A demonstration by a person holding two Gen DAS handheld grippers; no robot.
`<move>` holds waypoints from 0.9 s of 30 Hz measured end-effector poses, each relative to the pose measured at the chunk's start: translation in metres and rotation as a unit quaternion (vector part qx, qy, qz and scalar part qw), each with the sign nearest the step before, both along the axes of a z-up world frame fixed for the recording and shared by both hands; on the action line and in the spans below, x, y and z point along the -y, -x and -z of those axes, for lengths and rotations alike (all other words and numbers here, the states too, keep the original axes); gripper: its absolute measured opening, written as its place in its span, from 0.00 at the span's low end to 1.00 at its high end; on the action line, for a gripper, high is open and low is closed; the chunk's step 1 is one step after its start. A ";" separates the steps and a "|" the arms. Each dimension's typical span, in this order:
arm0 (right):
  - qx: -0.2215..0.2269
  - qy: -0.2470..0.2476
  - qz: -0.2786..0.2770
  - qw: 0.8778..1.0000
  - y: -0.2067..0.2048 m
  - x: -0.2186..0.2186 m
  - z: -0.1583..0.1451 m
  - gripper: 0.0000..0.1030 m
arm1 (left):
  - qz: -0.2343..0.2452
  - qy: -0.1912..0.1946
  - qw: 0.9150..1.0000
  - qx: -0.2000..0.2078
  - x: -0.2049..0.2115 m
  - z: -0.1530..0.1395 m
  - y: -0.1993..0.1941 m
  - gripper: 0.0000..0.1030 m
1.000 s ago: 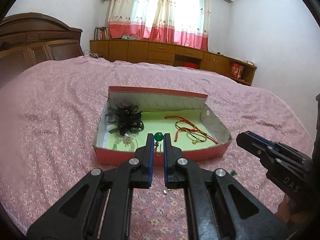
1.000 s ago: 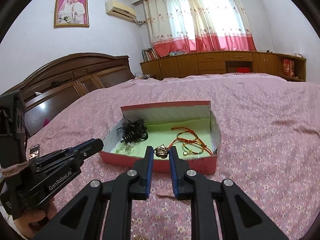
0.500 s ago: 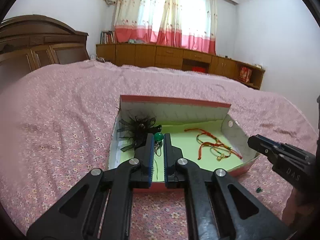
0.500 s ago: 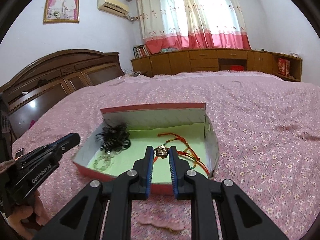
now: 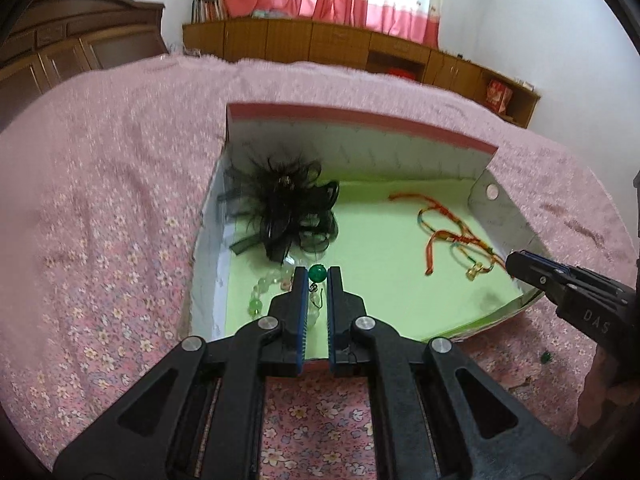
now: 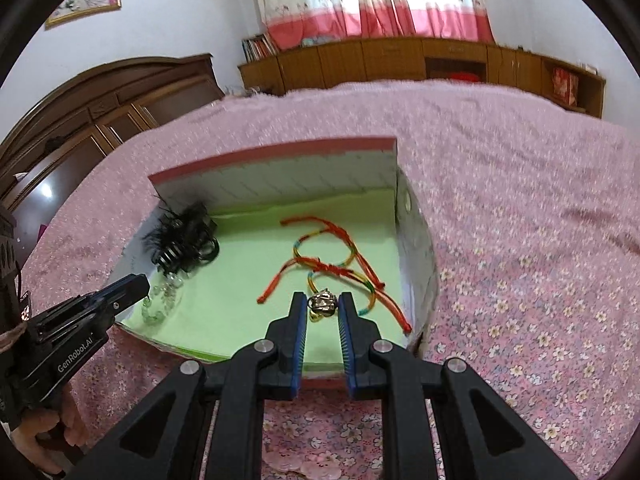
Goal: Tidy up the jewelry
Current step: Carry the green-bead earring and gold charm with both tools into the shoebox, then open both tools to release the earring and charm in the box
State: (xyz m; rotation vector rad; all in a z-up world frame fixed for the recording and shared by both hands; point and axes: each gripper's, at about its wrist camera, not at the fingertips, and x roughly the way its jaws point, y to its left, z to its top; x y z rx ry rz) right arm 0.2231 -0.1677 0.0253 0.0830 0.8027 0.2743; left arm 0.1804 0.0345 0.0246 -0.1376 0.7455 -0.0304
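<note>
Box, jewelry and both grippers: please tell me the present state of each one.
Box: open, no lid visible, lying on the bed.
Left gripper: shut on green bead earring, over the box.
Right gripper: shut on gold charm, over the box.
Red cords: loose on the box floor.
Black hair flower: lying in the box.
Clear beads: lying in the box.

Black left gripper (image 5: 318, 280) and right gripper (image 6: 323, 305): blue-ribbed fingers, silver screws, perhaps plastic.
</note>
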 end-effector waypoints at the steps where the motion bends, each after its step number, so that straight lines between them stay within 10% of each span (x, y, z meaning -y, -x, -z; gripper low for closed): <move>1: -0.006 0.001 -0.001 1.000 -0.002 0.000 0.002 0.17 | 0.000 0.000 1.000 -0.003 -0.001 0.001 -0.001 0.00; 10: -0.021 -0.001 -0.004 1.000 -0.005 -0.001 0.003 0.18 | -0.005 0.000 1.000 -0.018 0.000 0.002 -0.003 0.02; 15: -0.018 -0.015 -0.003 1.000 -0.004 0.000 0.000 0.41 | -0.006 0.007 1.000 -0.024 0.000 0.001 -0.006 0.18; 27: 0.015 -0.040 -0.010 0.999 0.011 0.005 -0.019 0.54 | -0.015 0.016 1.000 -0.022 0.002 -0.008 0.007 0.34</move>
